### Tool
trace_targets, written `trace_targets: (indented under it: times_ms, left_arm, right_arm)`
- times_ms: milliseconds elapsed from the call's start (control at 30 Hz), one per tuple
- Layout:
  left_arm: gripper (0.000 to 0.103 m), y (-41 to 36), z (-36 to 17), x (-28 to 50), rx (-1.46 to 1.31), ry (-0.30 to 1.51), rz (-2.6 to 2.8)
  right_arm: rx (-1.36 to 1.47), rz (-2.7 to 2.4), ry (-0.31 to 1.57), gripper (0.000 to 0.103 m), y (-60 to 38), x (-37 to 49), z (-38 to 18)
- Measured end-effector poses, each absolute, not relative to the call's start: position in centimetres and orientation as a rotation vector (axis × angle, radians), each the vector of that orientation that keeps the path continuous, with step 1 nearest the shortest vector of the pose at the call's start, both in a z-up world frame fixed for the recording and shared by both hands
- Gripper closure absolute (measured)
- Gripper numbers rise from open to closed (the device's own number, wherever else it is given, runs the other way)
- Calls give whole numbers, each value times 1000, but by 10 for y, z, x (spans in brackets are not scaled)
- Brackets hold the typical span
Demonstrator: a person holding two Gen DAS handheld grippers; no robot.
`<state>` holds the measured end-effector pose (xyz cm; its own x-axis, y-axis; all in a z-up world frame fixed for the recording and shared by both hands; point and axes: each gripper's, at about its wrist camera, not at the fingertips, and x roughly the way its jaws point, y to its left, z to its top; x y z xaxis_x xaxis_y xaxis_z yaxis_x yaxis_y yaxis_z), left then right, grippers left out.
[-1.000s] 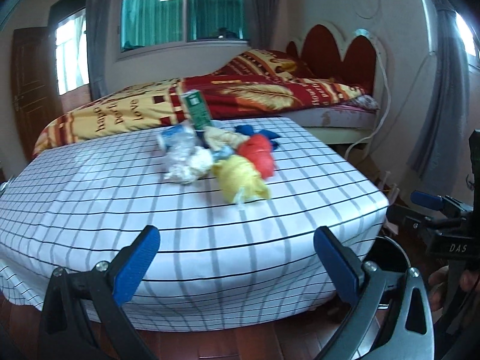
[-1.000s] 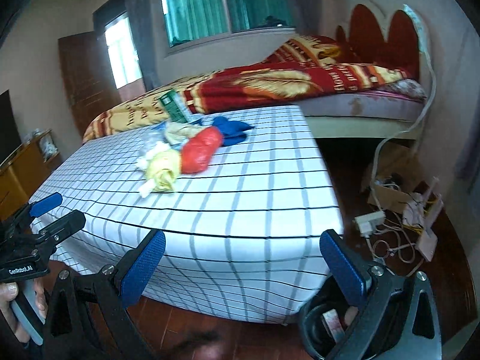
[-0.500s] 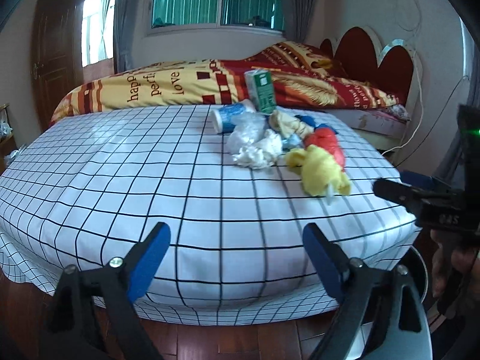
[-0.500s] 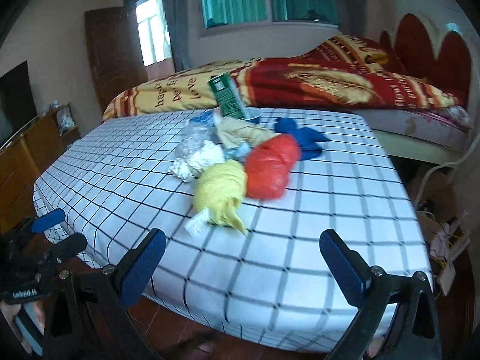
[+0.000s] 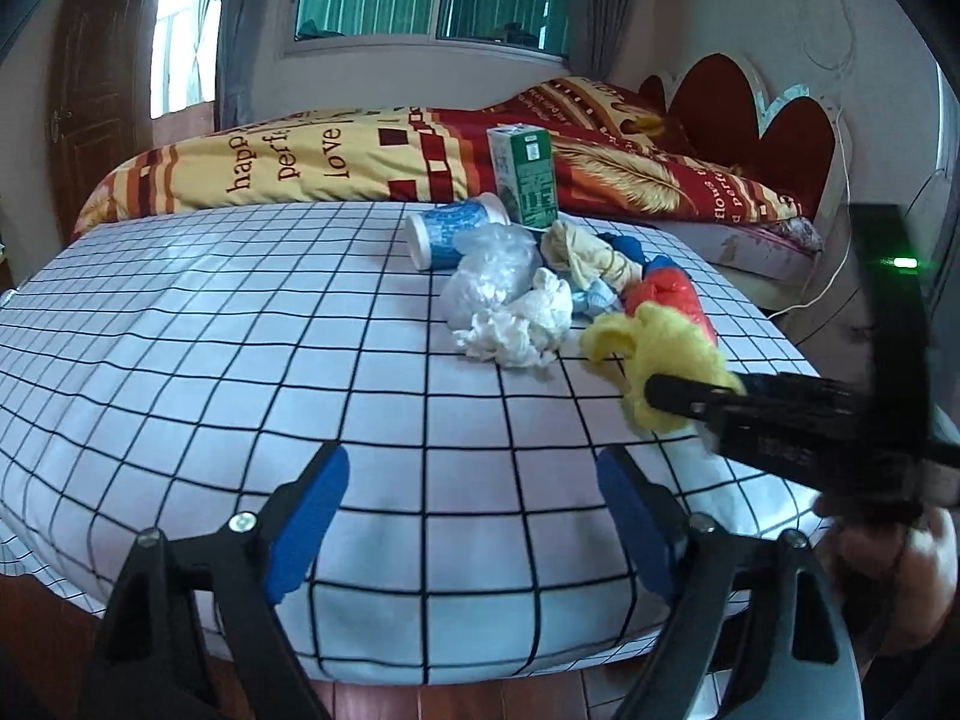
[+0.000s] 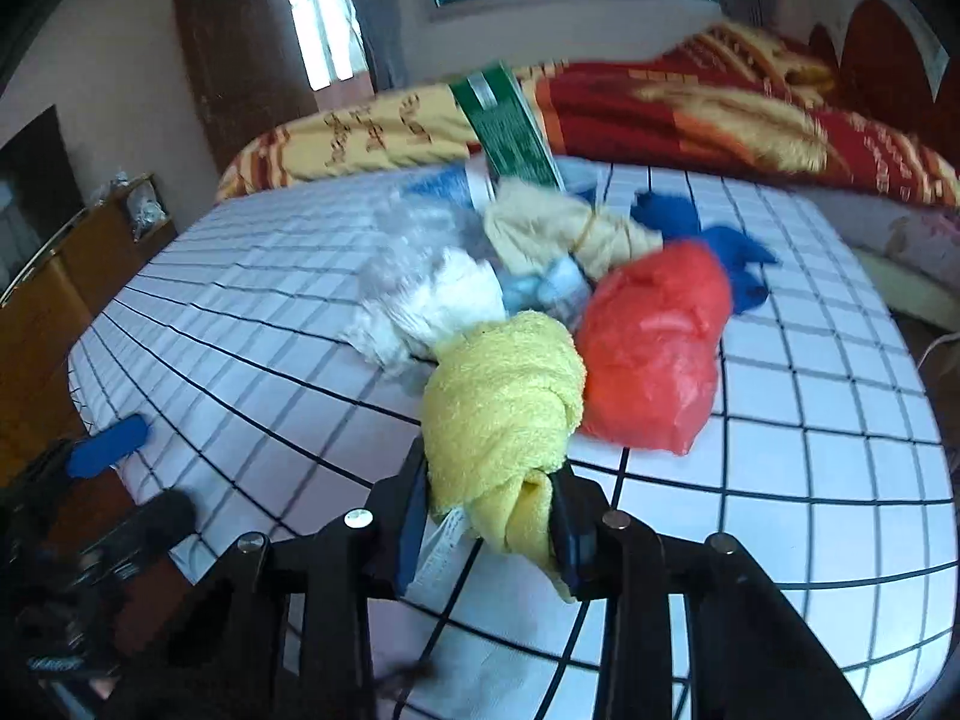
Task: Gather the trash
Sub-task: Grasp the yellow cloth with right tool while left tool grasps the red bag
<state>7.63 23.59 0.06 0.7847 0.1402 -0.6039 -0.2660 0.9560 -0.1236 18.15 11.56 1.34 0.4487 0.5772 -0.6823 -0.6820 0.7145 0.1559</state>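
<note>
Right gripper: jaws have just been closing and now pinch the near tail of the knotted yellow towel, blue pads pressed on both sides, a white label hanging just by the left pad. Towel lies on the checked sheet, its knot just ahead of the claw. Touching the towel's right side, a little farther out: red plastic bag. Ahead-left of the towel: crumpled white tissue, blurred. Beyond those: beige tied cloth, blue cloth ahead-right, then green carton farthest, blurred.

Left gripper: jaws apart, have just been narrowing a bit, nothing between the pads; it hovers over the near edge of the sheet. Ahead-right of it the right claw reaches in across the yellow towel. Farther ahead: white tissue, clear plastic bag, then blue paper cup on its side, green carton upright behind it. Past the sheet: red-and-yellow blanket.
</note>
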Motion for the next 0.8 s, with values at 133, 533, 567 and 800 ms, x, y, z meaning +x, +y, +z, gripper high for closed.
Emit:
trace_targets:
  times_ms: [133, 533, 567, 800]
  left_arm:
    - [21, 230, -1, 89, -209, 632, 198]
    - [25, 167, -2, 162, -202, 650, 41]
    - [25, 161, -2, 171, -200, 654, 29]
    - [33, 141, -7, 228, -181, 736, 13]
  right_arm:
    - [-139, 779, 677, 65, 99, 168, 38]
    - [-98, 513, 661, 65, 15, 226, 43]
    - [-96, 502, 667, 65, 6, 229, 39]
    - [-101, 495, 713, 65, -18, 245, 23]
